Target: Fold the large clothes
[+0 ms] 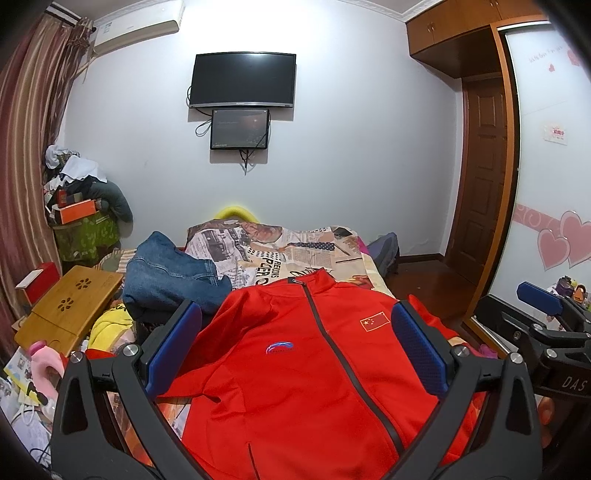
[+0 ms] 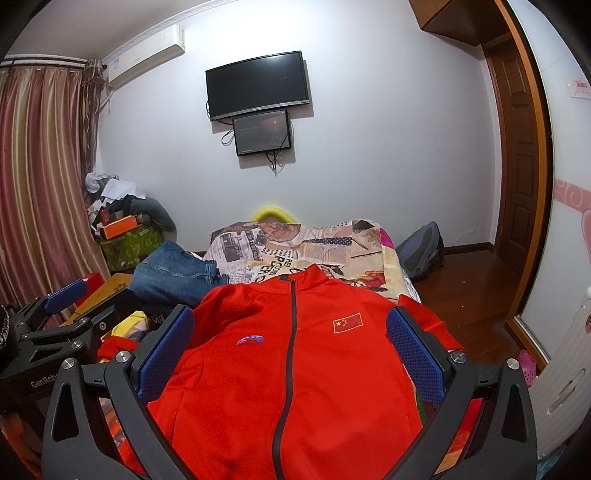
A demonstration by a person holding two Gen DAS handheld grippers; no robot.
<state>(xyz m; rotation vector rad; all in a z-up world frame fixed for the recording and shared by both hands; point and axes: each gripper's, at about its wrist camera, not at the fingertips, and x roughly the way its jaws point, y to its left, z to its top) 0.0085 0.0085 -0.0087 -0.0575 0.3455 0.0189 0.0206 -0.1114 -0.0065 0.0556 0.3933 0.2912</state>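
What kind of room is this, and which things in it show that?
Most likely a bedroom in a home. A red jacket lies spread on a bed with a newspaper-print cover, a wooden wardrobe stands by the door, and a television hangs on the wall opposite. Both grippers are open above the jacket.

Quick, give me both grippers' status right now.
Left gripper: open, holding nothing, above the red jacket.
Right gripper: open, holding nothing, also above the red jacket.
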